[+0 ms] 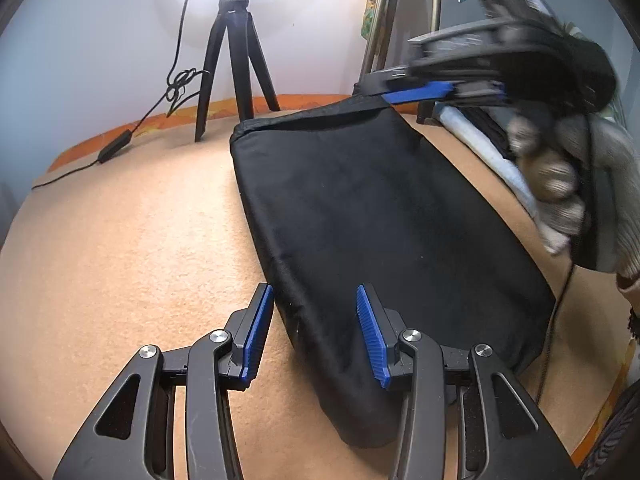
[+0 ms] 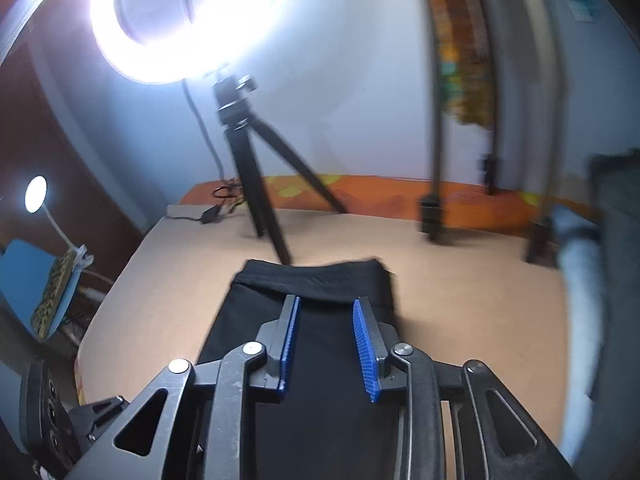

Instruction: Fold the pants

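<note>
Fingers of the left gripper stand spread, straddling the near left edge of the black pants, which lie folded into a long slab on the tan surface, running toward its far edge by the tripod. The right gripper hovers, fingers also spread, over the far waistband end. Judging by this, another fold is due: each gripper should pinch every layer at a corner, then lift evenly so the edges meet.

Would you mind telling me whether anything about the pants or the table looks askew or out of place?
Nothing stands out. The black pants lie folded flat and fairly neat on the tan table. Both the left tongs and right tongs are open, holding nothing. The tripod stands upright.
</note>
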Available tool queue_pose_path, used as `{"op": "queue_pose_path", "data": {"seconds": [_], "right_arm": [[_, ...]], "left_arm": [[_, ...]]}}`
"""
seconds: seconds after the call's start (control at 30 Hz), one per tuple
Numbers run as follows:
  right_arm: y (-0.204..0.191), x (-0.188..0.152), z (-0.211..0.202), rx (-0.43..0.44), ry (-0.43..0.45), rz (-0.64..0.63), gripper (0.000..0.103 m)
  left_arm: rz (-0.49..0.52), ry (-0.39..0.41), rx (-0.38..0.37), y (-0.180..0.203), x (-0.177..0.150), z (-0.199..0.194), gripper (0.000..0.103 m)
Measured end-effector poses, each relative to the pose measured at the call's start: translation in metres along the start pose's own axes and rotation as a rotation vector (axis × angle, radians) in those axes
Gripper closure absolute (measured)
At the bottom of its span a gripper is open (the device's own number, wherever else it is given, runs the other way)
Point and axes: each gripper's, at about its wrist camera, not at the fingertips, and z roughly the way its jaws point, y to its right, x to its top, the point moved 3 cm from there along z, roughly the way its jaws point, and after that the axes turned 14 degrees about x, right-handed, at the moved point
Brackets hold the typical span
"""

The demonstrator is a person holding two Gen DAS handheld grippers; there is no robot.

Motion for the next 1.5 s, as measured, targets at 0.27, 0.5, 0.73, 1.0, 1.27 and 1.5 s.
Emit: {"op": "queue_pose_path", "data": {"seconds": [0.27, 0.5, 0.73, 1.0, 1.27, 1.5], "right_arm": [[0.043, 0.007, 0.051, -0.138, -0.078, 0.066, 0.076], [0.069, -0.001, 0.035, -0.113, -0.039, 0.184, 0.063], [0.057, -0.022, -0.032, -0.031, -0.029, 0.185, 0.023], [0.063, -0.069, -0.044, 0.090, -0.101, 0.244, 0.025], [0.068, -0.085, -0.022, 0.169, -0.152, 0.225, 0.035], [0.066, -0.084, -0.016, 0.214, -0.128, 0.185, 0.036]], "left_arm": [[0.008, -0.039, -0.023, -0.005, -0.005, 0.016, 0.055], [-0.122, -0.080, -0.070, -0.032, 0.007, 0.022, 0.051], [-0.279, -0.096, -0.150, -0.054, 0.028, 0.029, 0.051], [-0.305, -0.161, -0.186, -0.038, 0.025, 0.047, 0.051], [-0.297, -0.158, -0.199, -0.034, 0.027, 0.056, 0.051], [-0.290, -0.135, -0.216, -0.032, 0.030, 0.061, 0.052]]}}
